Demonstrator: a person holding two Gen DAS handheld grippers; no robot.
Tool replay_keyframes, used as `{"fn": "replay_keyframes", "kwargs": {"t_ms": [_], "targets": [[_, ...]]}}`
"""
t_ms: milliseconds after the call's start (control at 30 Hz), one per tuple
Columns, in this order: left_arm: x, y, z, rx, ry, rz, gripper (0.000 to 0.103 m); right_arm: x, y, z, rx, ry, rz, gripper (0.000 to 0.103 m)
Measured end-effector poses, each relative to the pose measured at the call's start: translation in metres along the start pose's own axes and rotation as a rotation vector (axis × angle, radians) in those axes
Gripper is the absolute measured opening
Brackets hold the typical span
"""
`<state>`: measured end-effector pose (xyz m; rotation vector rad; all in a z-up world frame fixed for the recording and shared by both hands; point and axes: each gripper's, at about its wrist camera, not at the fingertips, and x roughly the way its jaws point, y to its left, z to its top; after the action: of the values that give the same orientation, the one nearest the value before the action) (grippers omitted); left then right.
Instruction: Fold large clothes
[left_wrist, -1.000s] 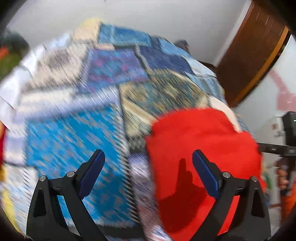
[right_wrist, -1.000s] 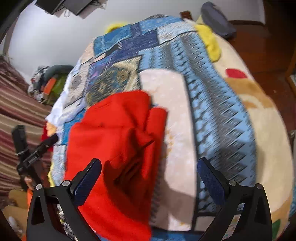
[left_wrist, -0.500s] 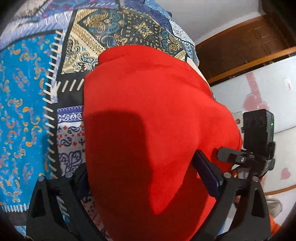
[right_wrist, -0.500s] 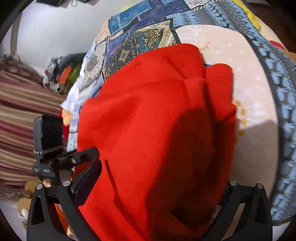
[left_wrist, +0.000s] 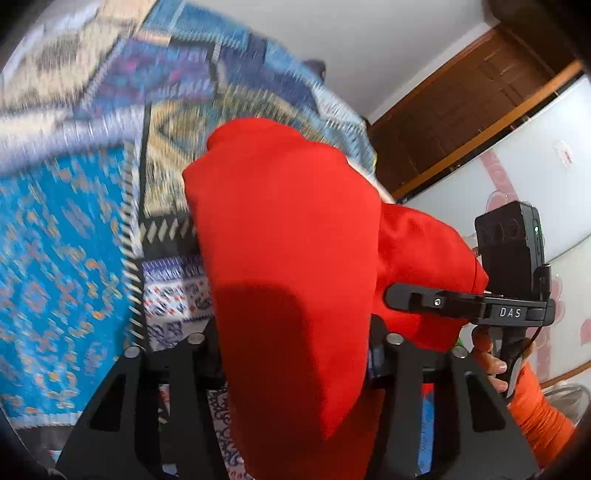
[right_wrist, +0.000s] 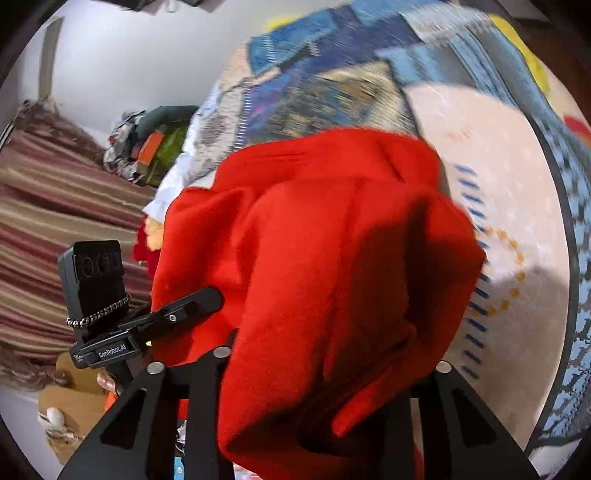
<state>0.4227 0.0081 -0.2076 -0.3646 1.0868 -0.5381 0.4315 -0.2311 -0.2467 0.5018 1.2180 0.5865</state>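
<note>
"DAS" on right gripper (left_wrist: 509, 313); "GenRobot.AI" (left gripper (right_wrist: 117, 349))

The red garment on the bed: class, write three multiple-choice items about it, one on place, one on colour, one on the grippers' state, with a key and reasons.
1. Where does the red garment lie?
A. on a patterned bedspread
B. on a bare floor
C. on a chair

2. What colour is the person's sleeve?
A. green
B. orange
C. white

3. How do the left gripper and right gripper stand?
A. both wide apart, clear of cloth
B. one out of view
C. both closed on red cloth

Key: A, blue patchwork lies beneath; B, the sleeve is orange; C, the jaws have just been closing, cloth bunched between them.
</note>
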Motion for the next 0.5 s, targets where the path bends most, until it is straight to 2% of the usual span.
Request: {"fn": "replay_keyframes", "kwargs": {"t_ms": [100, 267, 400, 500], "targets": [[-0.031, -0.008, 0.002, 0.04, -0.059, 0.032, 0.047, -0.009, 0.033, 0.004, -0.051, -0.023, 0.017, 0.026], [-0.099, -0.003, 0.004, 0.033, -0.155, 0.038, 0.047, -0.02, 0.09, 0.012, -0.128, -0.071, 0.04, 0.026], [-0.141, 0.015, 0.003, 0.014, -0.225, 0.058, 0.047, -0.017, 0.139, 0.015, -0.201, -0.08, 0.054, 0.026], [-0.152, 0.038, 0.0, -0.018, -0.24, 0.07, 0.047, 0.005, 0.17, 0.016, -0.239, -0.056, 0.056, 0.026]]}}
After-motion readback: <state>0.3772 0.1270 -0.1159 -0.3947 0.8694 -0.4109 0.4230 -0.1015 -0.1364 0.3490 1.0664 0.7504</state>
